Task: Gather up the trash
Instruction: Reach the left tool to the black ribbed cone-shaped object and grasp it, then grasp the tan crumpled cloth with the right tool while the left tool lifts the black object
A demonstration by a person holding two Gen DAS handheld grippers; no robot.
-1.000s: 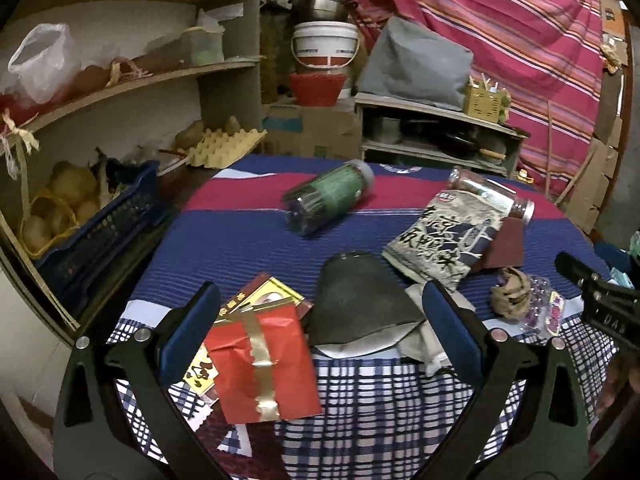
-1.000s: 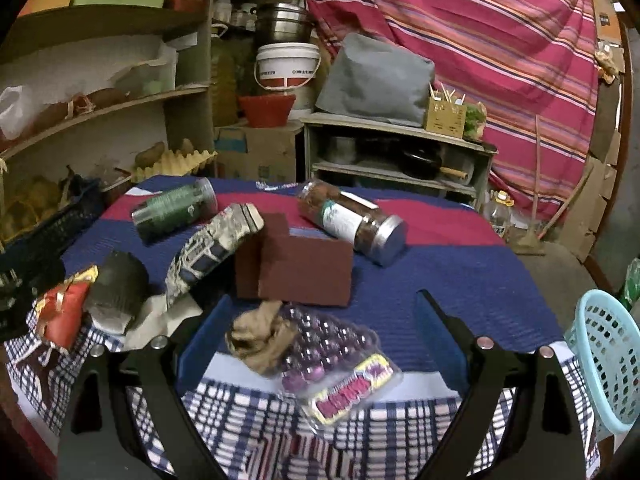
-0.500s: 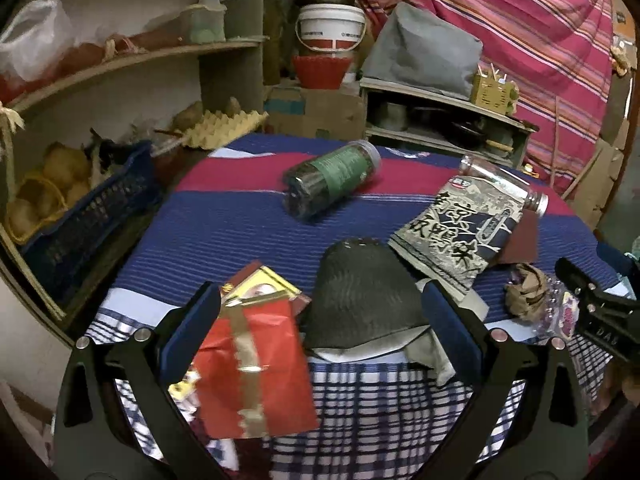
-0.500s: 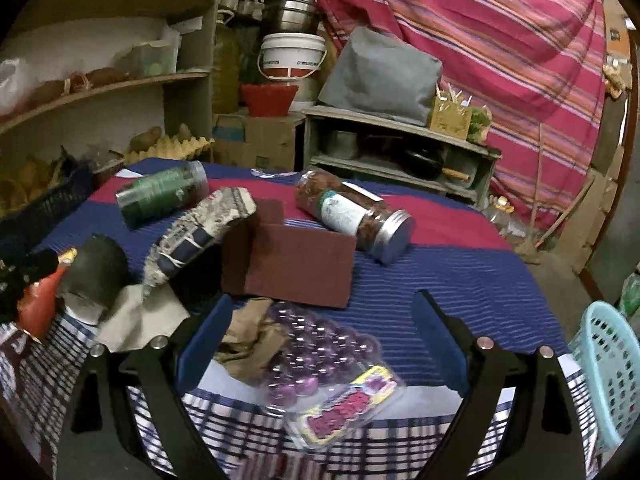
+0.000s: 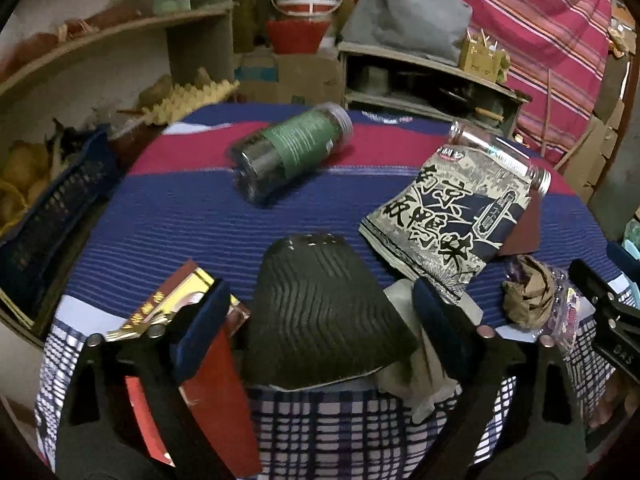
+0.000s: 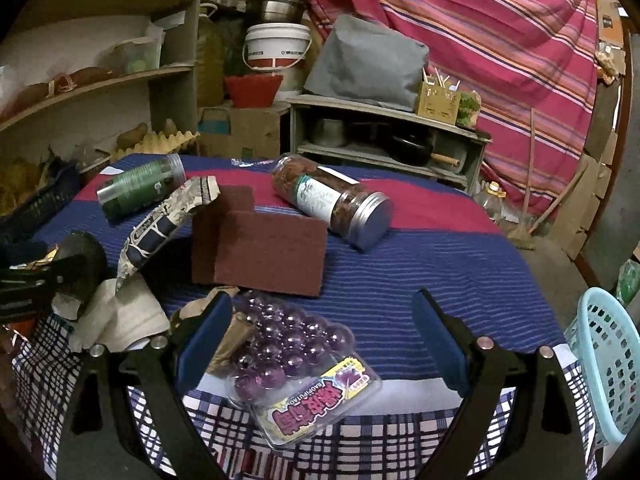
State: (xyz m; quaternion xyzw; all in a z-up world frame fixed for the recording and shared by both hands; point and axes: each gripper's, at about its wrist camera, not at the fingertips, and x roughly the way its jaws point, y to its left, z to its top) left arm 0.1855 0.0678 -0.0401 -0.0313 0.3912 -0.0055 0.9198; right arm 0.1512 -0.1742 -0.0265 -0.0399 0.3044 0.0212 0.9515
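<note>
Your left claw (image 5: 316,320) stands wide, though its jaws have just been closing a little; the dark ribbed wrapper (image 5: 320,316) lies between them, with neither pad pressing on it. Just beside the left pad sits the red packet (image 5: 216,408), partly under that finger, with a gold-edged card (image 5: 176,300) peeking out behind it. A crumpled beige paper (image 5: 416,384) is tucked under the wrapper's right edge, close to your right pad. Beyond it the printed snack bag (image 5: 444,220) leans across a clear jar, and the green-labelled jar (image 5: 292,152) lies on its side farther back on the counter (image 5: 192,216).

Your right claw (image 6: 320,332) is wide open with nothing in its grip. The clear tray of purple balls (image 6: 296,360) lies between its fingers at the counter's near edge, with a brown paper wad (image 6: 232,332) touching the left pad. Behind them lies a maroon scouring pad (image 6: 264,252), and a metal-lidded jar (image 6: 336,204) lies on its side beyond that. A pale blue basket (image 6: 608,360) stands off the counter to the right.
</note>
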